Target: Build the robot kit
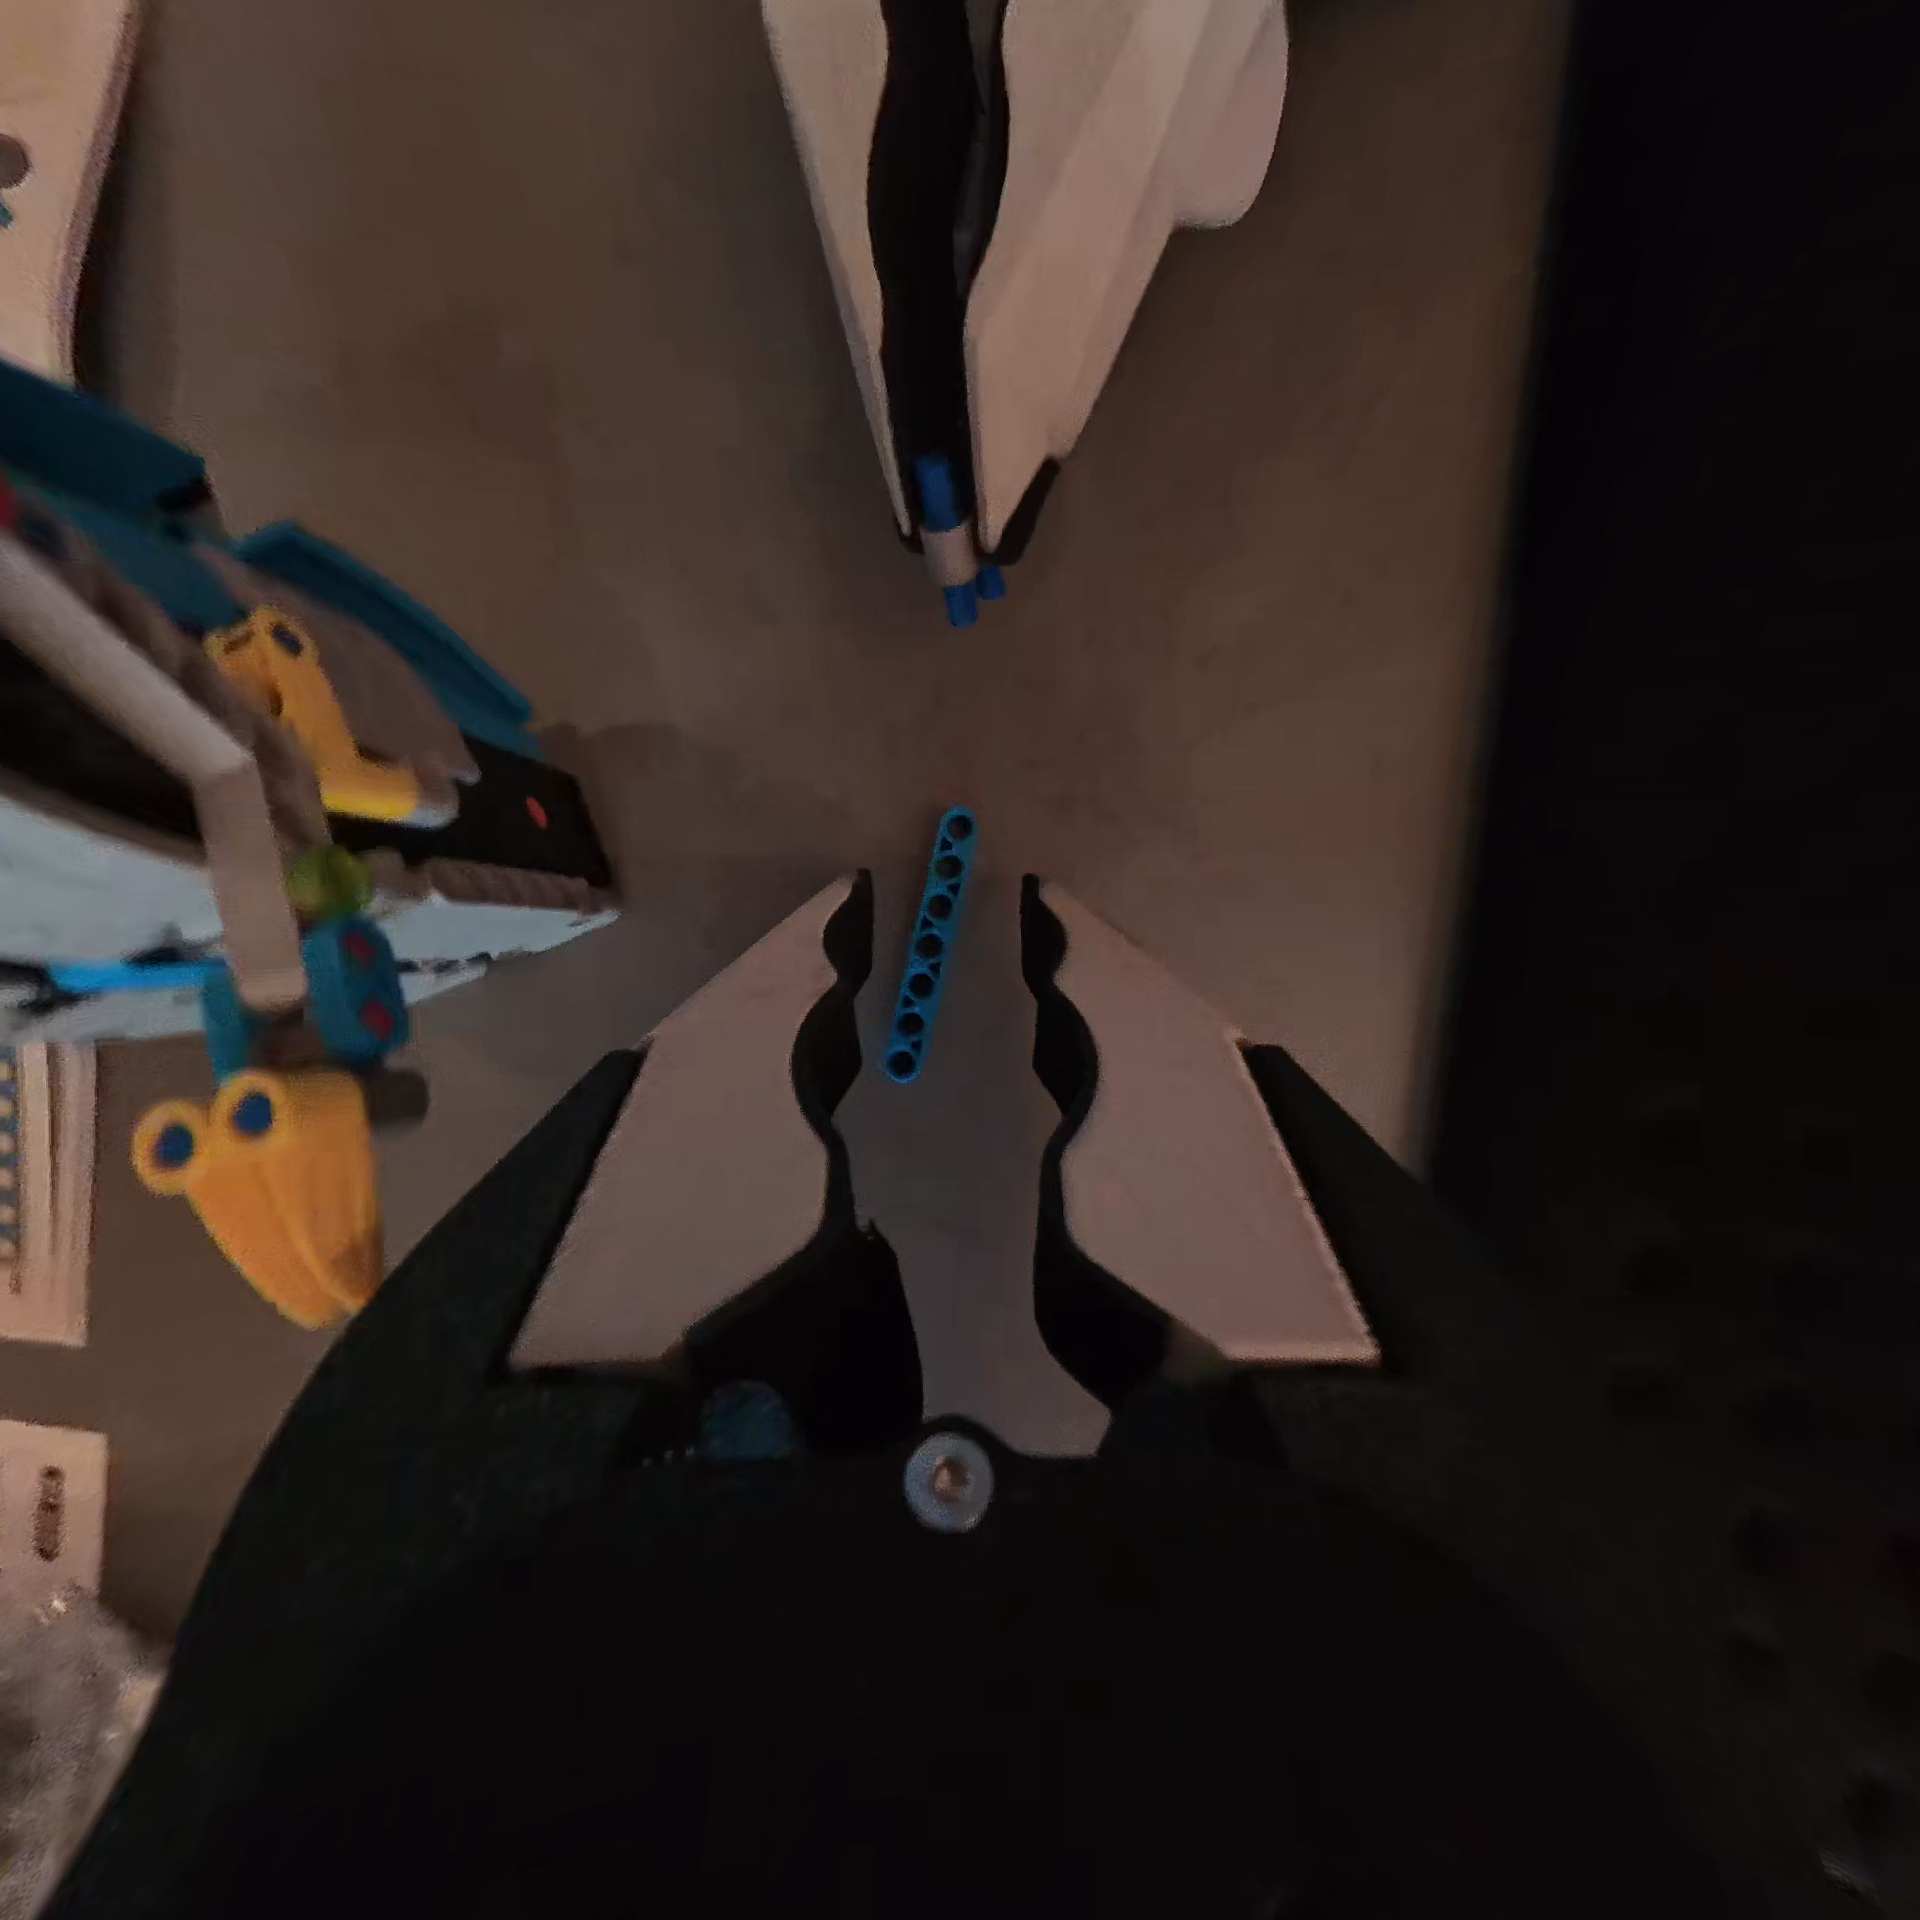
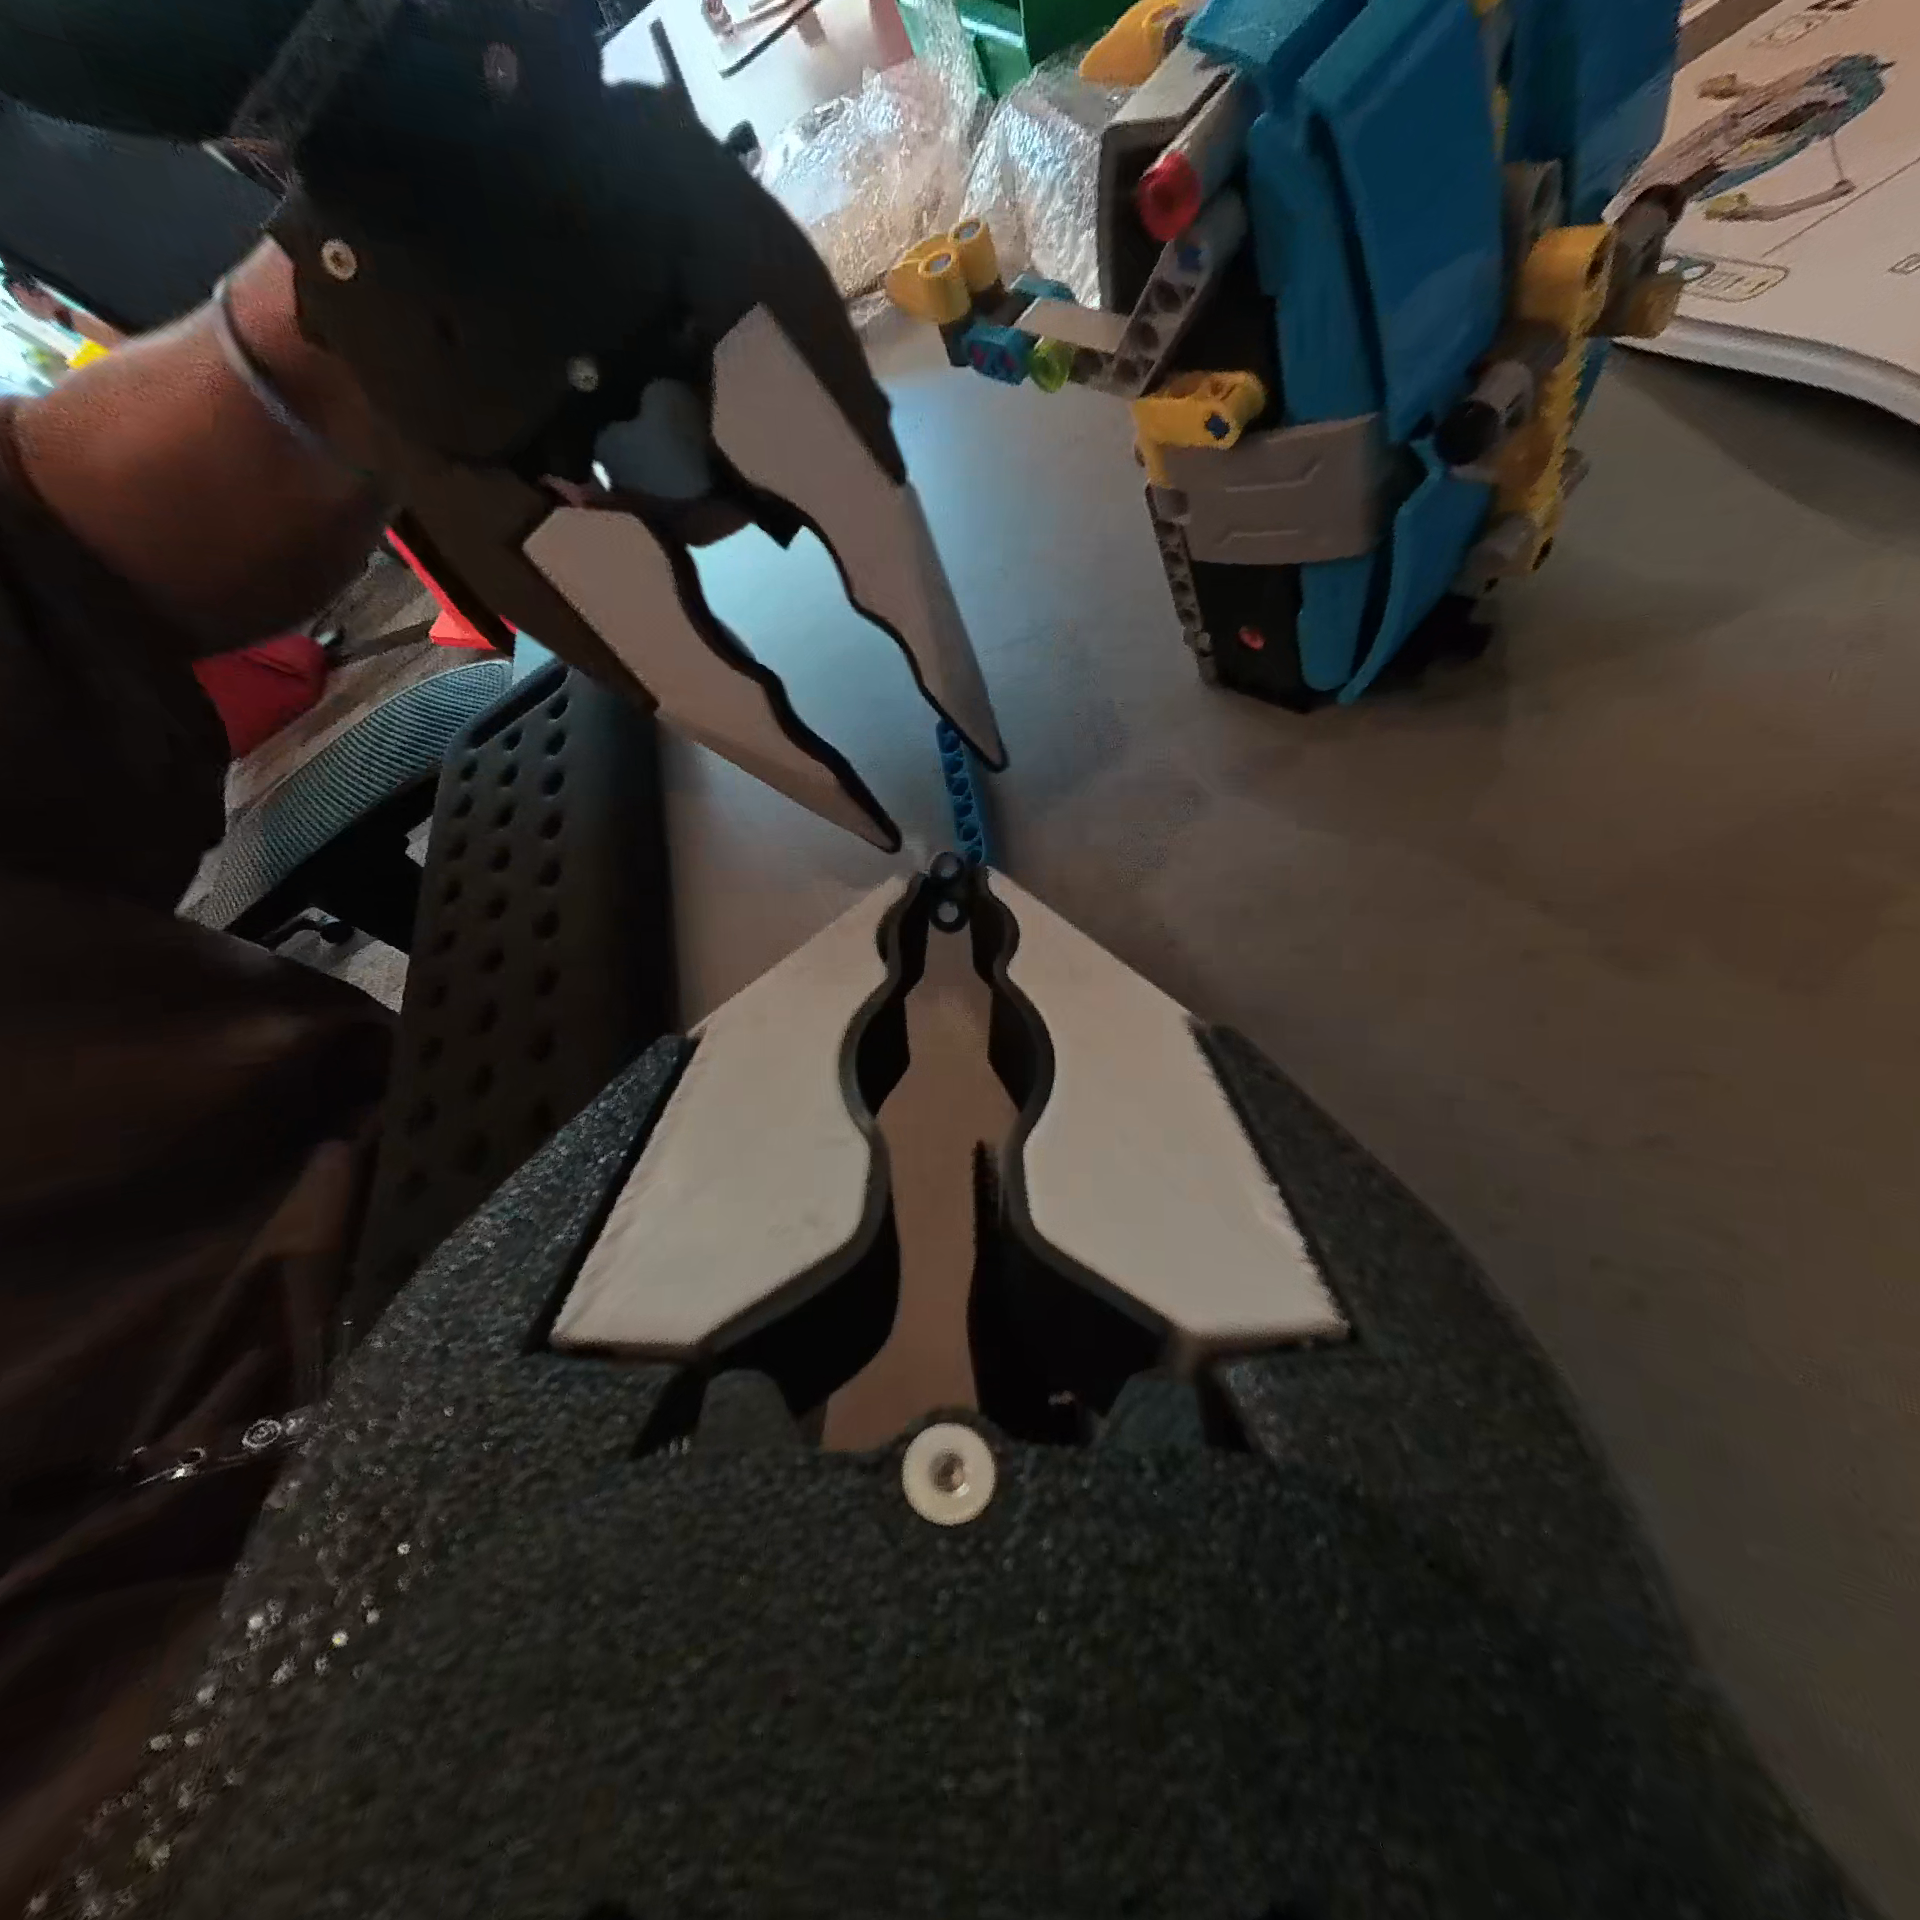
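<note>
Nearest our left wrist lens is the left gripper (image 1: pixel 940 883), its two fingers spread wide. Between the tips, toward 12 o'clock, lies a blue strip with holes (image 1: pixel 930 945) flat on the brown table (image 1: pixel 1247 675). It touches neither finger, as far as we can see. Its length runs almost along the fingers, tilted slightly toward 1 o'clock.

Farther off at 12 o'clock in the same view, the right gripper (image 1: pixel 961 540) points back at us, its fingers pressed close on a small piece with blue pins (image 1: pixel 961 582) and a pale middle. That piece hangs clear of the strip, well apart from it.

From the right wrist view we see the right gripper (image 2: pixel 951 894) pinching that small piece (image 2: pixel 948 891) at its very tips; here it looks dark and we cannot tell its colour. Just beyond, at 12 o'clock, the blue strip (image 2: pixel 961 800) lies on the table (image 2: pixel 1455 1039), with the left gripper (image 2: pixel 945 795) coming down from 11 o'clock, one fingertip on each side of the strip.

At 9 o'clock in the left view, and 1 o'clock in the right, stands a blue and yellow brick model (image 2: pixel 1382 343). A printed booklet (image 2: pixel 1787 260) lies beside it at 2 o'clock.
</note>
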A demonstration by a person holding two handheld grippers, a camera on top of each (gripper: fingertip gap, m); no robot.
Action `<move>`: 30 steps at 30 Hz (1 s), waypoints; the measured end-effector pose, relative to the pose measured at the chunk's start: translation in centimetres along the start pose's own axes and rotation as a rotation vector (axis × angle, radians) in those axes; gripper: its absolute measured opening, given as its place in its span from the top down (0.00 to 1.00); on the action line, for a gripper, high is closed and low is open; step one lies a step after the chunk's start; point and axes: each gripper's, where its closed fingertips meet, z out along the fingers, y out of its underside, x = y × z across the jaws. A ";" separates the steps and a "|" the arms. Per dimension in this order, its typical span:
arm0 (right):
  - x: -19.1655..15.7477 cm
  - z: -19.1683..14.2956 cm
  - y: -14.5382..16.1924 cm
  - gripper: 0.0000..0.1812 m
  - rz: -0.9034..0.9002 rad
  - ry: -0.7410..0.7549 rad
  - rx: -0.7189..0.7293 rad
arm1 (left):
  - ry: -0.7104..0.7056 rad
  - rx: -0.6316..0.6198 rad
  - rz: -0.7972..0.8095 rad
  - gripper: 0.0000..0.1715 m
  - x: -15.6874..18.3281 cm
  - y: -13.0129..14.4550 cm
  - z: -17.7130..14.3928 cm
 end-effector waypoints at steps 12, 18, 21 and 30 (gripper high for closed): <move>-0.3 -2.3 -3.0 0.96 0.029 -0.045 0.174 | -0.071 0.163 -0.027 0.96 -0.9 -3.9 -0.6; -4.1 -7.4 -9.1 0.94 0.095 -0.267 0.588 | 0.182 1.142 -0.606 0.96 -0.6 -11.7 -11.0; -5.4 -7.4 -10.0 0.97 0.145 -0.333 0.661 | 0.295 1.280 -0.692 0.96 -0.1 -12.2 -12.0; -6.6 -6.7 -10.9 0.97 0.219 -0.423 0.739 | 0.304 1.408 -0.727 0.96 -0.5 -13.2 -13.0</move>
